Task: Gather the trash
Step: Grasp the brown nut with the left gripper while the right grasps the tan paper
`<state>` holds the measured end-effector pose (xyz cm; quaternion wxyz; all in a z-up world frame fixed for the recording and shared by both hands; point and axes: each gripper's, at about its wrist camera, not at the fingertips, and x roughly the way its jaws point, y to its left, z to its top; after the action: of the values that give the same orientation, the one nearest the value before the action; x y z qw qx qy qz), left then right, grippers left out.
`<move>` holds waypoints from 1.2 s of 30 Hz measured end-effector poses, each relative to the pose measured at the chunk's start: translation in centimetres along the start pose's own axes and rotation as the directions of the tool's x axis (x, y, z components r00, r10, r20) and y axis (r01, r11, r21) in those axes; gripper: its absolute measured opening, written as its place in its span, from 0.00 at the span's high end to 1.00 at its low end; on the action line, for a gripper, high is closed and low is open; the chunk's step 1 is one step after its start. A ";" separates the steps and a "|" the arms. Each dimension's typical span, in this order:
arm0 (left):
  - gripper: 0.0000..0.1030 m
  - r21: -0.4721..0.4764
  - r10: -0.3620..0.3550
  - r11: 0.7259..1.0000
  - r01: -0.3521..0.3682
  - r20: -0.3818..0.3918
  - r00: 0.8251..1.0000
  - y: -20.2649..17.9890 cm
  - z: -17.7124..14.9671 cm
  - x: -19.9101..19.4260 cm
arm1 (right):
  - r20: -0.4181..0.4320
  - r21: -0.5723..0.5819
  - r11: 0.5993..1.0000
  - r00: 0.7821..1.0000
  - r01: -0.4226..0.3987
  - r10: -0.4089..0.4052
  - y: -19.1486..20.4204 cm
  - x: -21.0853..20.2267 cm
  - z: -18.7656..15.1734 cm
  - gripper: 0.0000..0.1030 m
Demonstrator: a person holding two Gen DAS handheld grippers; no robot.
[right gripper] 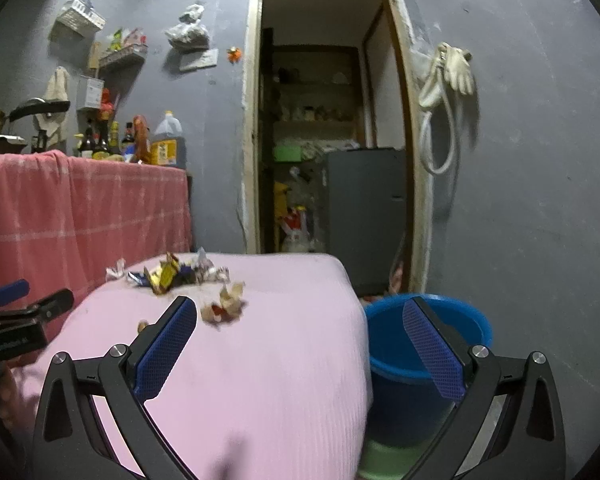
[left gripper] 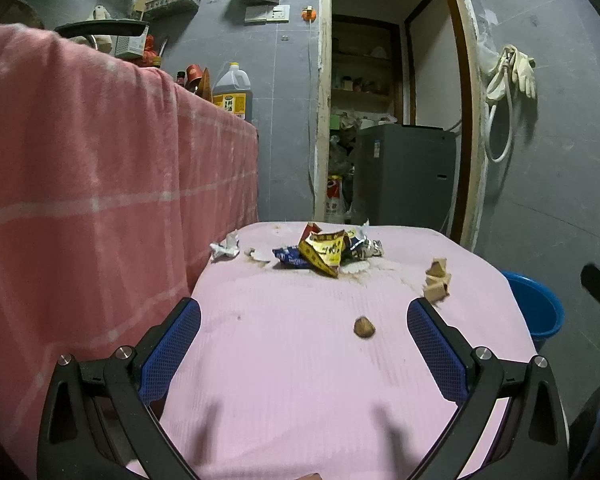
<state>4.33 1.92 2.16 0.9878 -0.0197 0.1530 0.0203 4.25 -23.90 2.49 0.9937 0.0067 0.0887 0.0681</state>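
Both sets of tongs stand wide and hold nothing. Left tongs [left gripper: 304,320] hover over the pink-covered table [left gripper: 300,380], with a small brown scrap [left gripper: 365,327] lying on the cloth between the blue pads. Farther back sits a pile of crumpled wrappers [left gripper: 326,252], a white paper wad [left gripper: 225,249] to its left and a tan cardboard piece [left gripper: 438,280] near the right edge. Right tongs [right gripper: 300,322] straddle the table's right edge, above a blue bucket [right gripper: 396,364] on the floor just beside the table; its inside looks empty, though the view is blurred.
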 end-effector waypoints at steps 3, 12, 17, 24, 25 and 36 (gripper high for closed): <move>0.02 -0.010 -0.011 1.000 0.011 -0.033 0.999 0.0 0.7 1.2 | -0.005 -0.003 0.998 0.998 -0.060 0.060 0.0 2.0 1.2 0.00; 0.12 -0.042 -0.080 0.996 0.073 -0.210 0.974 -0.4 0.8 5.6 | -0.143 -0.034 0.973 0.965 -0.227 0.221 1.0 9.1 1.9 0.00; 0.39 -0.071 -0.150 0.988 0.134 -0.321 0.935 -0.8 0.3 8.0 | -0.230 -0.028 0.949 0.926 -0.313 0.299 1.6 12.7 1.7 0.06; 0.65 -0.129 -0.234 0.972 0.197 -0.455 0.859 -1.0 0.1 10.6 | -0.414 -0.003 0.914 0.833 -0.405 0.367 3.1 18.3 0.3 0.25; 0.66 -0.129 -0.239 0.971 0.201 -0.457 0.857 -1.0 0.3 10.5 | -0.440 0.003 0.914 0.820 -0.406 0.366 3.2 19.0 0.1 0.29; 0.85 -0.159 -0.286 0.958 0.239 -0.466 0.837 -0.9 0.7 9.8 | -0.507 0.064 0.893 0.756 -0.446 0.414 2.9 20.3 -1.0 0.75</move>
<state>13.90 1.36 -0.08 0.9093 -0.0915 0.3898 -0.1135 23.46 -18.28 -2.02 0.8919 -0.0214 0.3411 0.2961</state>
